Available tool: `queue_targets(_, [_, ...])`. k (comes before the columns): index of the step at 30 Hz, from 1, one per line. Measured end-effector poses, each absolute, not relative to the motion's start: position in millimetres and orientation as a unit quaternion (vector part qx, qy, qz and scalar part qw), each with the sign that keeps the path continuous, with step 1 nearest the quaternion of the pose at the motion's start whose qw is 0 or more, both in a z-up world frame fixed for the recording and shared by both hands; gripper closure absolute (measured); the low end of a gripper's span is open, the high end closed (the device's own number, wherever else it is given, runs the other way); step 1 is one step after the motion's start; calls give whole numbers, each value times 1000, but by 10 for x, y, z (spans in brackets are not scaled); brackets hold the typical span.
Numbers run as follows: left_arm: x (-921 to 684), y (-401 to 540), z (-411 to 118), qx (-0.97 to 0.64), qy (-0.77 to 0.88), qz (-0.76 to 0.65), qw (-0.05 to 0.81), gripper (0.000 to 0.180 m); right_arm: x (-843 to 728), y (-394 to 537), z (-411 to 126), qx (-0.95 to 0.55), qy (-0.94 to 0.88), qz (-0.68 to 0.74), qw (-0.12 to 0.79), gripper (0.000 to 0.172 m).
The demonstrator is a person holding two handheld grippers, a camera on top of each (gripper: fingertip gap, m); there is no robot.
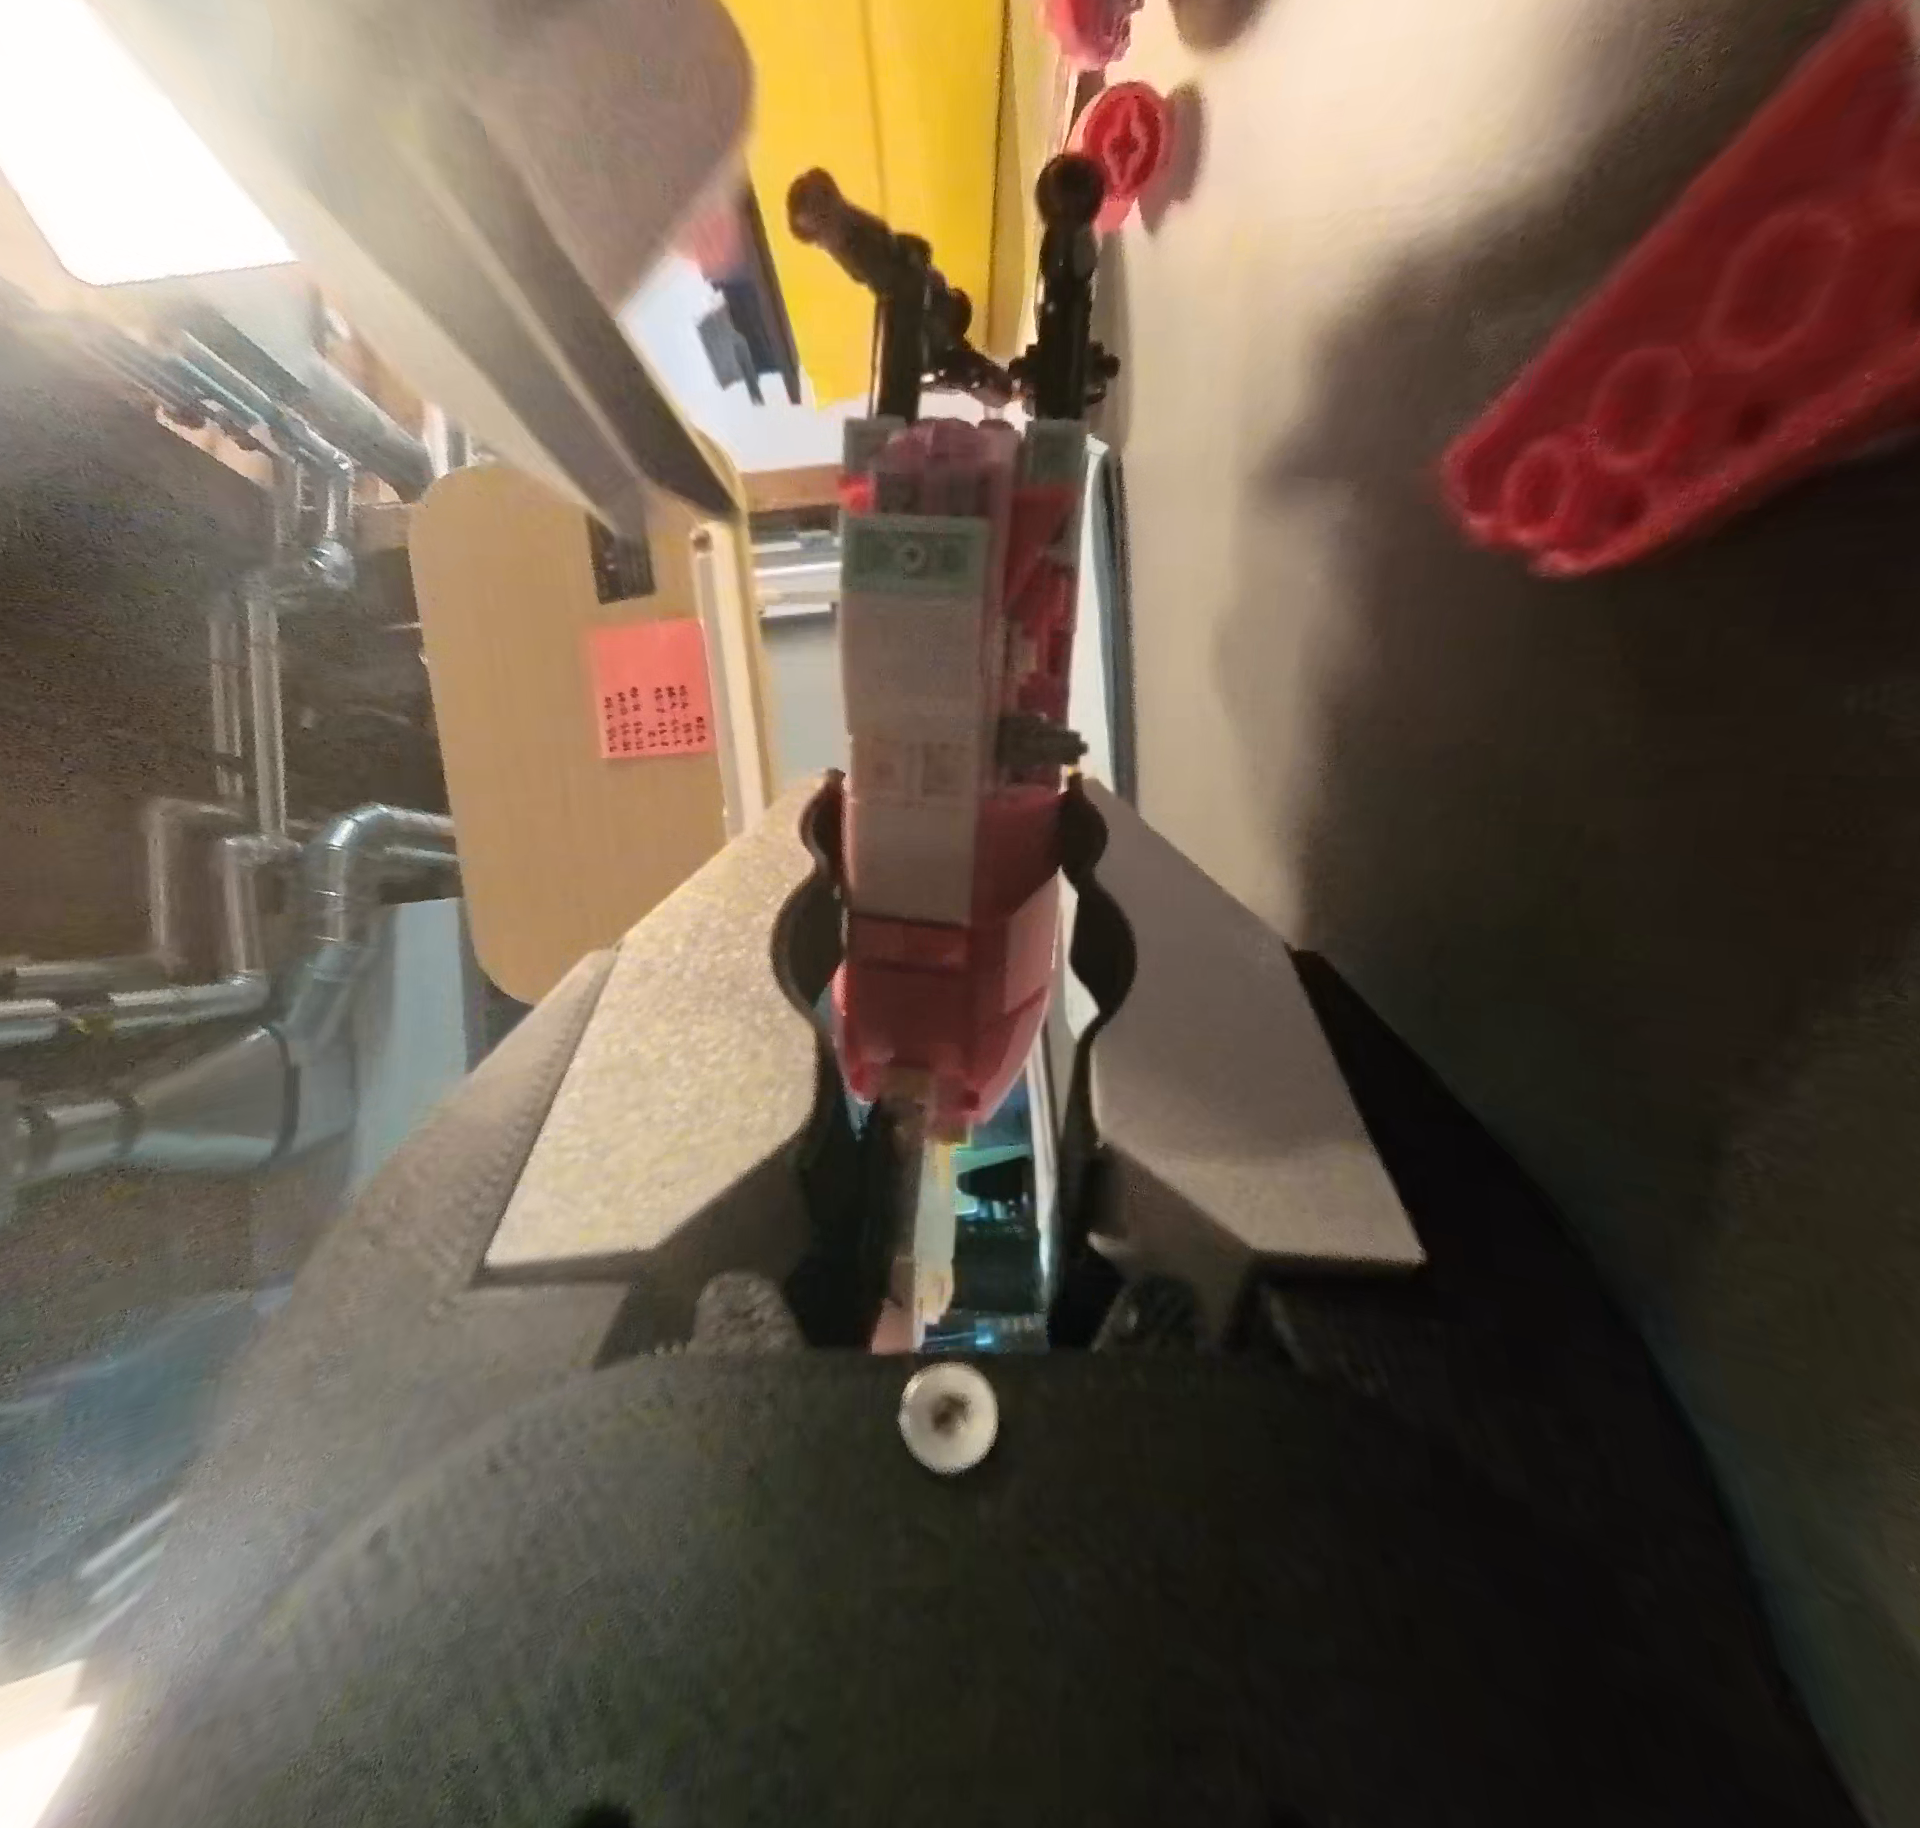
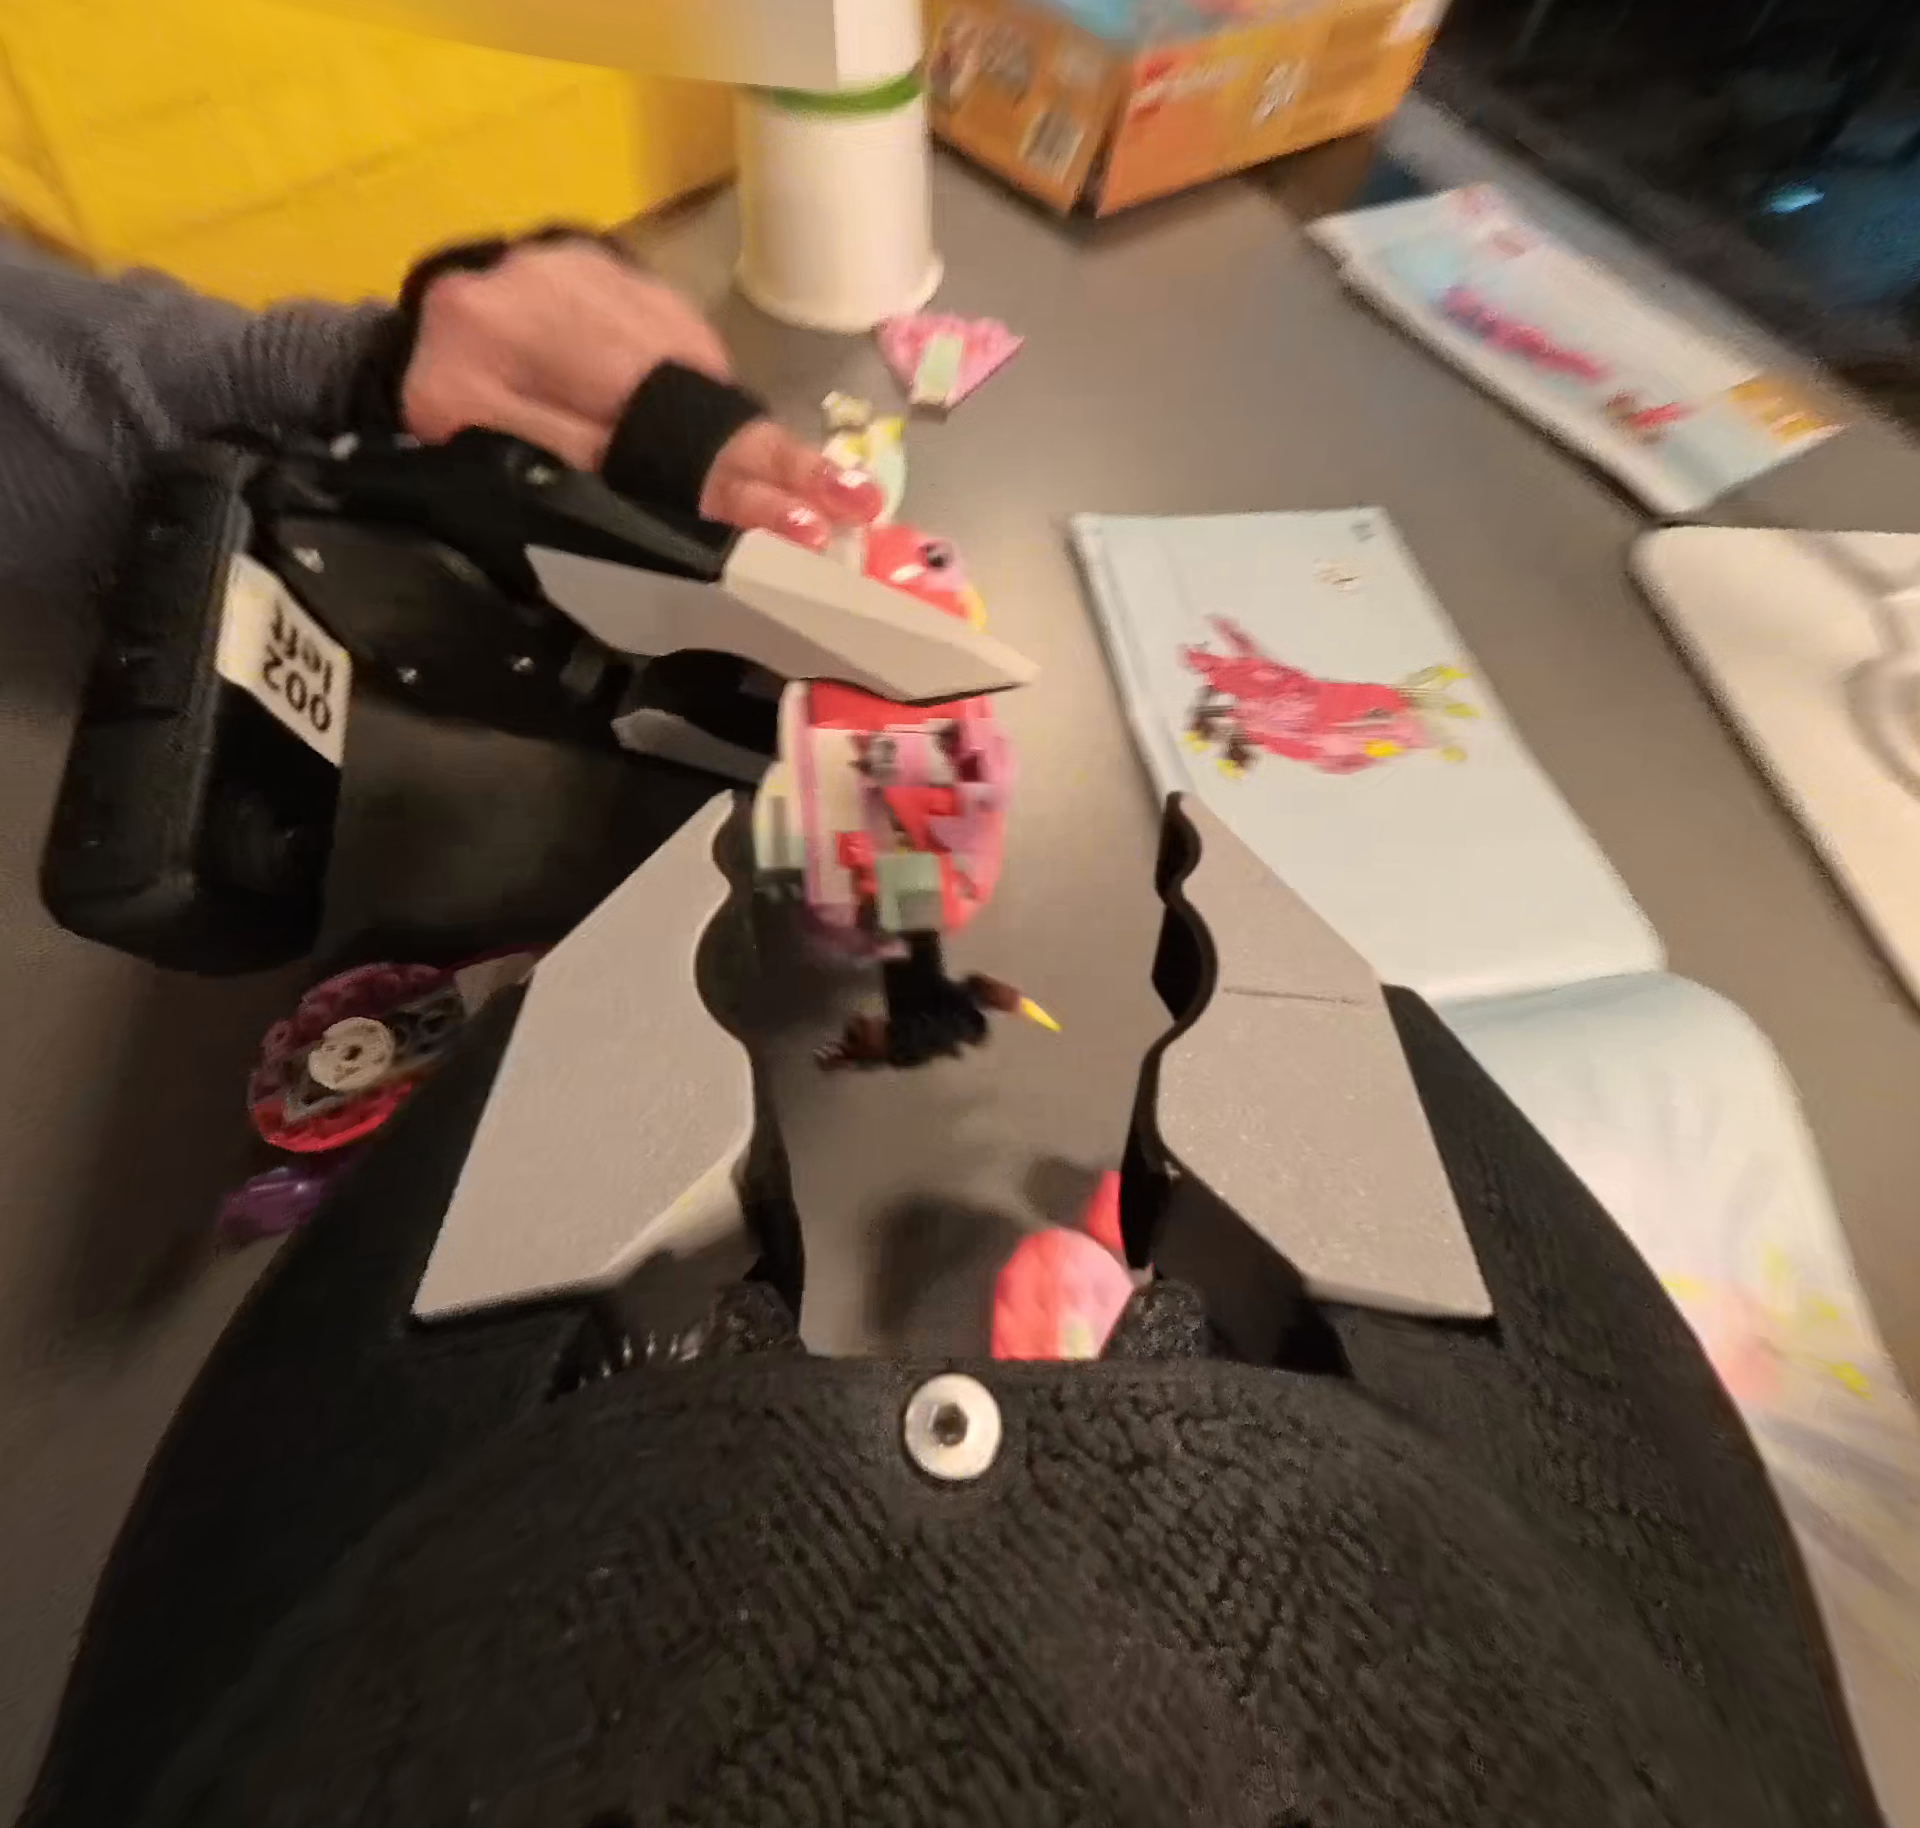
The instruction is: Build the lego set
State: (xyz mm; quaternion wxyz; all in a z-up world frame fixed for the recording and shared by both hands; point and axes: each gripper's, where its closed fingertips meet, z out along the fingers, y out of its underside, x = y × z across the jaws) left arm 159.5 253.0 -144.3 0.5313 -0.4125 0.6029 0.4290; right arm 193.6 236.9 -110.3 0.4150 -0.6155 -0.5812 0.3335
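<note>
We see a pink and red brick bird [image 1: 940, 843] clamped between the pads of the left gripper [image 1: 940, 822], held above the grey table [image 2: 1091, 448] with its black legs [image 1: 1060, 292] pointing away from the gripper. The right gripper [image 2: 951, 843] stands wide open just beside the bird — nothing in its grasp. Around them lie an open booklet [image 2: 1351, 791], loose red pieces [image 1: 1683, 376] and a white cup [image 2: 831, 199] — farther off, a cardboard box [image 2: 1195, 85].
</note>
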Motion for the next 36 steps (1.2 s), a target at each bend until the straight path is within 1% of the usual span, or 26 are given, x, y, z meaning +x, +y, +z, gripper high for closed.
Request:
queue_targets(2, [1584, 2544, -1454, -423, 597, 417, 539, 140, 2272, 2548, -890, -628, -532, 351, 447, 95])
queue_targets(3, [1582, 2546, -1461, -427, 595, 410, 543, 140, 2454, 2622, -868, -638, -508, 360, 452, 99])
queue_targets(5, [1593, 2546, -1483, -433, 592, 397, 552, 140, 2766, 2721, -1044, -668, -482, 364, 435, 105])
queue_targets(8, [1612, 2541, -1461, -425, 589, 393, 564, 140, 2997, 2640, -1435, -704, -491, 363, 362, 107])
queue_targets(9, [1616, 2538, -1459, -424, 589, 394, 564, 140, 3014, 2598, -1507, -707, -497, 360, 352, 108])
queue_targets(11, [1618, 2534, -1476, -429, 592, 389, 561, 140, 3007, 2542, -1607, -699, -529, 318, 360, 111])
queue_targets(15, [1632, 2521, -1529, -444, 602, 370, 551, 140, 3038, 2548, -1801, -680, -591, 179, 397, 121])
queue_targets(16, [1631, 2524, -1539, -448, 602, 368, 549, 140, 3051, 2567, -1838, -677, -595, 157, 403, 129])
queue_targets(18, [1614, 2539, -1576, -467, 602, 357, 540, 140, 3043, 2579, -1848, -662, -606, 131, 421, 153])
queue_targets(19, [1608, 2547, -1594, -476, 602, 351, 536, 140, 3043, 2612, -1820, -659, -606, 114, 431, 157])
queue_targets(20, [1604, 2554, -1608, -484, 601, 347, 533, 140, 3030, 2656, -1742, -657, -598, 101, 448, 158])
queue_targets(22, [1596, 2568, -1635, -499, 599, 342, 525, 140, 2882, 2695, -1385, -638, -562, 108, 515, 159])
queue_targets(24, [1594, 2570, -1654, -510, 598, 335, 520, 140, 2634, 2655, -1096, -619, -546, 106, 555, 162])
queue_targets(25, [1597, 2569, -1656, -512, 597, 331, 522, 140, 2487, 2622, -1062, -612, -557, 93, 554, 162])
queue_targets(32, [1615, 2554, -1665, -532, 589, 302, 528, 140, 1939, 2435, -1307, -590, -672, -1, 447, 163])
queue_targets(36, [1580, 2575, -1672, -553, 578, 274, 535, 140, 1884, 2361, -1251, -584, -688, -24, 429, 163])
